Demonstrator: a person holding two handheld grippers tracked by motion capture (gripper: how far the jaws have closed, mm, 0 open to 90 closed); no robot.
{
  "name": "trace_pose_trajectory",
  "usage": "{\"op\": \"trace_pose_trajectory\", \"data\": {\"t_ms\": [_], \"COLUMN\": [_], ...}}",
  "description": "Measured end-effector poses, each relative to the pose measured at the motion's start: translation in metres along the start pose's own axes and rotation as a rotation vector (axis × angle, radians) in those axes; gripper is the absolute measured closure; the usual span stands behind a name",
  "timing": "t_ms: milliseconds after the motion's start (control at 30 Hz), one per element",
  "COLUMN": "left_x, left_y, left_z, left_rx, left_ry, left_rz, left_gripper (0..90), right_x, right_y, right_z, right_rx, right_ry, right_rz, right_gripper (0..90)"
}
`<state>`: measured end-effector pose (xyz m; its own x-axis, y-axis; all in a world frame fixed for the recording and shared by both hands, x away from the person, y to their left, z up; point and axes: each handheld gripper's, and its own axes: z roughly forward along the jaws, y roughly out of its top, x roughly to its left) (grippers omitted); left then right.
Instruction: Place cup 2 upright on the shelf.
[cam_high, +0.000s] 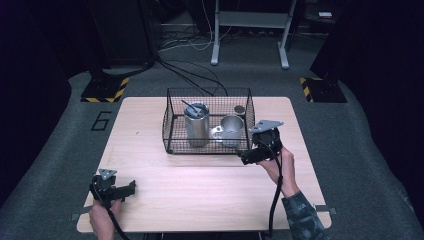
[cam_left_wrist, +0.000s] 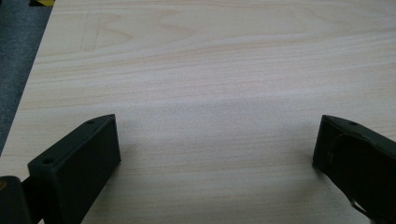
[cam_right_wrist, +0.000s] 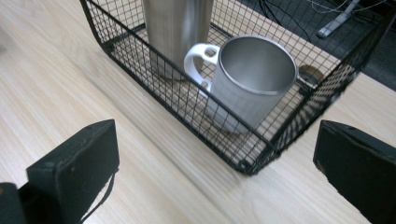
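Note:
A black wire basket (cam_high: 172, 131) (cam_right_wrist: 187, 100) stands on the far half of the wooden table (cam_high: 165, 175). Inside it a tall steel tumbler (cam_high: 196, 125) (cam_right_wrist: 176, 25) stands upright with a dark utensil in it, and a steel mug (cam_high: 232, 129) (cam_right_wrist: 254, 79) with a white handle stands to its right. My right gripper (cam_high: 243, 157) (cam_right_wrist: 215, 158) hovers open just outside the basket's near right corner, empty. My left gripper (cam_high: 133, 187) (cam_left_wrist: 217, 149) rests open at the table's near left corner, over bare wood.
A small dark round object (cam_high: 239, 109) (cam_right_wrist: 308, 73) lies in the basket's far right corner. Around the table are grey carpet, cables (cam_high: 190, 75), a white stand's legs (cam_high: 250, 30) and yellow-black striped bases (cam_high: 105, 90).

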<state>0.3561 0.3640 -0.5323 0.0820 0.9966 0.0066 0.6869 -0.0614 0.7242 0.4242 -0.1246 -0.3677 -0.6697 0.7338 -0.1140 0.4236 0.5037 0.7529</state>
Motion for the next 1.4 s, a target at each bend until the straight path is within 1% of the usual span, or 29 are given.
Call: {"op": "trace_pose_trajectory", "data": {"t_ms": [33, 67, 133, 200, 233, 267, 300, 367, 400, 433, 467, 500, 567, 600, 667, 700, 800, 867, 933, 1000, 1167, 1267, 1300, 1367, 1400], "left_x": [0.0, -0.001, -0.001, -0.001, -0.001, 0.0, -0.001, -0.001, 0.0, 0.0, -0.001, -0.001, -0.001, -0.001, 0.0, 0.0, -0.001, -0.001, 0.0, -0.001, -0.001, -0.001, -0.001, -0.001, -0.001], "left_y": [0.0, 0.0, 0.0, 0.0, 0.0, 0.0, 0.0, 0.0, 0.0, 0.0, 0.0, 0.0, 0.0, 0.0, 0.0, 0.0, 0.0, 0.0, 0.0, 0.0, 0.0, 0.0, 0.0, 0.0, 0.0], "left_z": [0.0, 0.0, 0.0, 0.0, 0.0, 0.0, 0.0, 0.0, 0.0, 0.0, 0.0, 0.0, 0.0, 0.0, 0.0, 0.0, 0.0, 0.0, 0.0, 0.0, 0.0, 0.0, 0.0, 0.0, 0.0], "left_rx": [0.0, -0.002, -0.002, -0.002, -0.001, -0.002, -0.003, -0.003, -0.002, -0.001, -0.002, -0.002, -0.002, -0.002, -0.001, -0.002, -0.002, -0.002, -0.002, -0.003, -0.002, -0.002, -0.002, -0.003, -0.003], "left_ry": [0.0, -0.002, -0.001, -0.001, -0.001, -0.001, -0.001, -0.001, -0.001, -0.001, -0.001, -0.001, -0.001, -0.001, 0.0, -0.001, -0.001, -0.001, -0.001, -0.001, 0.0, -0.001, -0.001, 0.0, -0.001], "left_rz": [0.0, -0.008, -0.007, -0.008, -0.007, -0.007, -0.009, -0.008, -0.007, -0.007, -0.008, -0.008, -0.008, -0.007, 0.0, -0.005, -0.008, -0.007, -0.004, -0.009, -0.007, -0.008, -0.007, -0.007, -0.007], "left_gripper": [0.4, 0.4, 0.4, 0.4, 0.4, 0.4, 0.4, 0.4, 0.4, 0.4, 0.4, 0.4, 0.4, 0.4, 0.4, 0.4, 0.4, 0.4, 0.4, 0.4, 0.4, 0.4, 0.4, 0.4, 0.4], "right_x": [-0.001, -0.001, -0.002, -0.003, -0.004, -0.005, -0.005, -0.006, -0.008, -0.009, -0.009, -0.01, -0.012, -0.013, -0.016, -0.017, -0.02, -0.022, -0.025, -0.028, -0.033, -0.036, -0.037, -0.039, -0.04], "right_y": [-0.004, -0.008, -0.016, -0.025, -0.029, -0.034, -0.039, -0.05, -0.054, -0.06, -0.065, -0.072, -0.082, -0.088, -0.101, -0.107, -0.128, -0.14, -0.152, -0.164, -0.187, -0.196, -0.199, -0.205, -0.207], "right_z": [-0.001, -0.002, -0.004, -0.006, -0.006, -0.007, -0.007, -0.007, -0.007, -0.006, -0.006, -0.006, -0.006, -0.005, -0.004, -0.003, 0.0, 0.002, 0.004, 0.005, 0.005, 0.005, 0.005, 0.006, 0.006], "right_rx": [-0.001, -0.004, -0.001, 0.007, -0.003, 0.007, 0.003, 0.012, 0.015, 0.024, 0.026, 0.018, 0.021, 0.018, 0.029, 0.033, 0.049, 0.055, 0.063, 0.069, 0.081, 0.092, 0.095, 0.111, 0.113], "right_ry": [-0.002, -0.002, -0.009, -0.016, -0.017, -0.015, -0.025, -0.034, -0.034, -0.037, -0.042, -0.051, -0.059, -0.061, -0.064, -0.066, -0.099, -0.099, -0.109, -0.108, -0.122, -0.127, -0.137, -0.142, -0.146], "right_rz": [-0.002, 0.007, 0.007, 0.018, 0.019, 0.013, 0.033, 0.045, 0.037, 0.055, 0.063, 0.07, 0.083, 0.097, 0.127, 0.134, 0.173, 0.197, 0.232, 0.253, 0.319, 0.333, 0.341, 0.338, 0.345], "right_gripper": [0.0, 0.0, 0.0, 0.0, 0.0, 0.0, 0.0, 0.0, 0.0, 0.0, 0.0, 0.0, 0.0, 0.0, 0.0, 0.0, 0.0, 0.0, 0.0, 0.0, 0.0, 0.0, 0.0, 0.0, 0.0]}}
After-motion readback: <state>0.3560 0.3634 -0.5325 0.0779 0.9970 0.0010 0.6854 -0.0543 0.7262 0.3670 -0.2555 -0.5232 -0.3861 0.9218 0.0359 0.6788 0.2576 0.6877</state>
